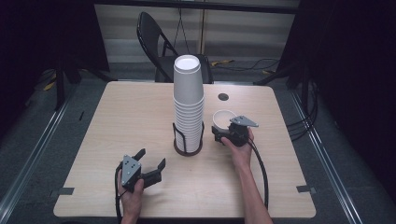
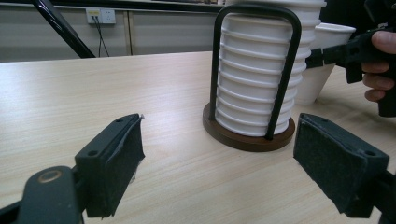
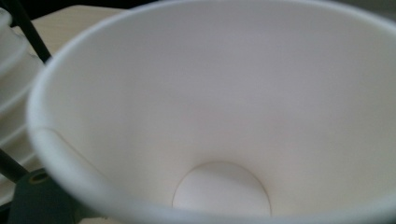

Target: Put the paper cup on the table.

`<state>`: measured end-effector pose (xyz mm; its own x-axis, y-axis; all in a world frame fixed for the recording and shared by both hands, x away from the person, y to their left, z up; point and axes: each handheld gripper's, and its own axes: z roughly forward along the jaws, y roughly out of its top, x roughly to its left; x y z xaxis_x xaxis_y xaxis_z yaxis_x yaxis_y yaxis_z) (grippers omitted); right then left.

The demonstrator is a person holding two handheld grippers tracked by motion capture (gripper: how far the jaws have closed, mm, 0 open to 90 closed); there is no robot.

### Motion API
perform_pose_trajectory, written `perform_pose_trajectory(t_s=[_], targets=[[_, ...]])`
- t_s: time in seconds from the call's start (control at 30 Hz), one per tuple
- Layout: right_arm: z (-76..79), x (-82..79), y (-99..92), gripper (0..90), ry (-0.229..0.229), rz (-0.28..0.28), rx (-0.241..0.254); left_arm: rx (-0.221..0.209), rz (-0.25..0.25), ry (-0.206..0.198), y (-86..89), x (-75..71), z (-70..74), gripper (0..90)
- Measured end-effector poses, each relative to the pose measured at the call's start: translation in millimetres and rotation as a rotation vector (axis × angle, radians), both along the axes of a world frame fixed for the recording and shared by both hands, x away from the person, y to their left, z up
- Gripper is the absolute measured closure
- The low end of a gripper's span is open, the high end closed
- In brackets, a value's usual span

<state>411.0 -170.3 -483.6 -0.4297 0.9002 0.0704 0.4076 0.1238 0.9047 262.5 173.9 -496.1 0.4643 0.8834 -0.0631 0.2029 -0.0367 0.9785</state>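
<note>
Looking down from the high view, a tall stack of white paper cups (image 1: pixel 188 105) stands in a dark wire holder (image 1: pixel 188 140) mid-table. Just right of the holder, the right gripper (image 1: pixel 225 133) is at a single paper cup (image 1: pixel 223 118); whether its jaws press the cup cannot be told. Its own view looks into the cup's interior (image 3: pixel 219 112), jaws hidden. Nearer than the holder and to its left, the left gripper (image 1: pixel 152 164) rests with jaws spread, nothing between them; its view shows the holder's wooden base (image 2: pixel 247 135).

A light wooden table (image 1: pixel 140 107) is seen bearing a round cup holder (image 2: pixel 247 137) and a single paper cup (image 1: pixel 222 119).
</note>
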Motion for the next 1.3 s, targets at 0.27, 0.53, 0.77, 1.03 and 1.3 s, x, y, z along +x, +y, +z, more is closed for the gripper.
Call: perform_pose_trajectory(t_s=[0.27, 0.53, 0.77, 1.03, 1.3], targets=[[-6.8, -4.5, -4.0, 13.6, 0.047, -0.019, -0.023, 0.004, -0.001, 0.000, -0.4, -0.1, 0.1, 15.8], [-7.9, -8.6, -5.7, 13.7, 0.088, -0.023, -0.023, 0.006, 0.000, 0.001, -0.2, 0.2, 0.1, 15.8], [-11.0, -13.9, -9.9, 13.8, 0.102, -0.034, -0.016, 0.006, 0.000, 0.001, -0.3, 0.1, 0.1, 15.8], [-8.2, -27.0, -16.2, 13.7, 0.076, -0.041, -0.003, 0.012, -0.003, 0.006, -0.6, 0.5, 0.3, 15.8], [-2.2, -45.1, -22.5, 13.7, 0.024, -0.049, 0.045, 0.011, 0.002, 0.007, -0.5, 0.6, 0.3, 15.8]])
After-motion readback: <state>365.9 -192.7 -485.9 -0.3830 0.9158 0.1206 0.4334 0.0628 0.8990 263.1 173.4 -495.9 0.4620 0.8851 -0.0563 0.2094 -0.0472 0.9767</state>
